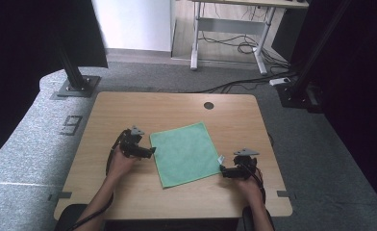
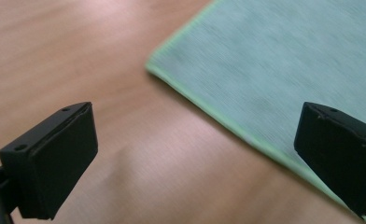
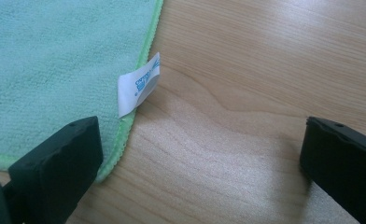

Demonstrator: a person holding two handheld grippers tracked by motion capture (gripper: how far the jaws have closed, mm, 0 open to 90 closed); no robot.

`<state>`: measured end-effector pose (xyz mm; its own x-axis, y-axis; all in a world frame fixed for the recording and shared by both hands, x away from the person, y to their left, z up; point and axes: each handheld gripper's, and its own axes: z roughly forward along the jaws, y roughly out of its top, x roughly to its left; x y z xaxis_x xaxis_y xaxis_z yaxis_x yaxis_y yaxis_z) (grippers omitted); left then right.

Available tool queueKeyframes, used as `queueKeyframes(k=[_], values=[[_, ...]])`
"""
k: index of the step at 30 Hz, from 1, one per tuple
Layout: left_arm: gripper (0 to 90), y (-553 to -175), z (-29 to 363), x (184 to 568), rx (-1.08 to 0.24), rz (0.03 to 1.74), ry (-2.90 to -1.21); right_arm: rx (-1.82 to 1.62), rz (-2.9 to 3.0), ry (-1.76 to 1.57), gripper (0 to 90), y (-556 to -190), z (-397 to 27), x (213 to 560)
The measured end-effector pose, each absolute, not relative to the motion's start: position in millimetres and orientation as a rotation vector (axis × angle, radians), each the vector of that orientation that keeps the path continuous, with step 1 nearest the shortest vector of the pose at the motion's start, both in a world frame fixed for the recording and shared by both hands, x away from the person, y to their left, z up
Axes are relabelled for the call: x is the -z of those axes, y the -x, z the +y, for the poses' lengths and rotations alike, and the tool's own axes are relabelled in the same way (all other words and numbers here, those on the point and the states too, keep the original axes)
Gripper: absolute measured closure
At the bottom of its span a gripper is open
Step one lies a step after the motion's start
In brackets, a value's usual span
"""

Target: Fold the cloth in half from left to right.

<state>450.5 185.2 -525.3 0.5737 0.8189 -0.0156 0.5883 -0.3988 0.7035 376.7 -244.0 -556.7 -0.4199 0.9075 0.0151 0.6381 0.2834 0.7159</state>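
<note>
A green cloth (image 1: 185, 152) lies flat and spread out in the middle of the wooden table (image 1: 129, 108). My left gripper (image 1: 150, 152) rests open at the cloth's left edge; in the left gripper view the cloth's corner (image 2: 284, 70) lies ahead, with one jaw over the cloth and the other over bare wood. My right gripper (image 1: 222, 169) stands open at the cloth's near right corner. The right gripper view has the cloth (image 3: 55, 60) on the left with a white label (image 3: 138, 85) sticking off its hem.
A round cable hole (image 1: 208, 105) sits near the table's far edge. Beyond the table are black frame posts (image 1: 73, 72), a desk's legs (image 1: 261, 53) and cables (image 1: 234, 84) on grey carpet.
</note>
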Motion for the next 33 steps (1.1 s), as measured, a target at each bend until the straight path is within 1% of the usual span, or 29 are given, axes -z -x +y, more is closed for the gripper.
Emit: queueKeyframes(k=[1,11,14,17,19,26,28,29,30,33], values=[[0.0,-460,185,527,-0.459,1.138,-2.126,-0.925,2.162,-1.393,0.0,-377,-244,557],[0.0,-495,187,533,-0.494,1.230,-2.083,-0.926,2.162,-1.393,0.0,-377,-244,557],[0.0,-504,184,539,-0.510,1.265,-2.113,-0.925,2.162,-1.392,0.0,-377,-244,557],[0.0,-507,182,545,-0.542,1.281,-2.147,-0.926,2.164,-1.391,0.0,-377,-244,557],[0.0,-509,186,548,-0.508,1.293,-2.114,-0.927,2.165,-1.390,0.0,-377,-244,557],[0.8,-502,192,548,-0.498,1.320,-2.095,-0.927,2.168,-1.385,0.0,-377,-243,557],[1.6,-498,195,548,-0.501,1.327,-2.088,-0.920,2.182,-1.383,0.1,-377,-242,555],[5.4,-493,197,548,-0.504,1.319,-2.082,-0.921,2.197,-1.379,0.2,-378,-241,555],[6.9,-493,197,548,-0.504,1.319,-2.082,-0.921,2.197,-1.379,0.2,-378,-241,555],[7.2,-486,203,548,-0.502,1.322,-2.077,-0.932,2.209,-1.379,0.1,-378,-239,553]])
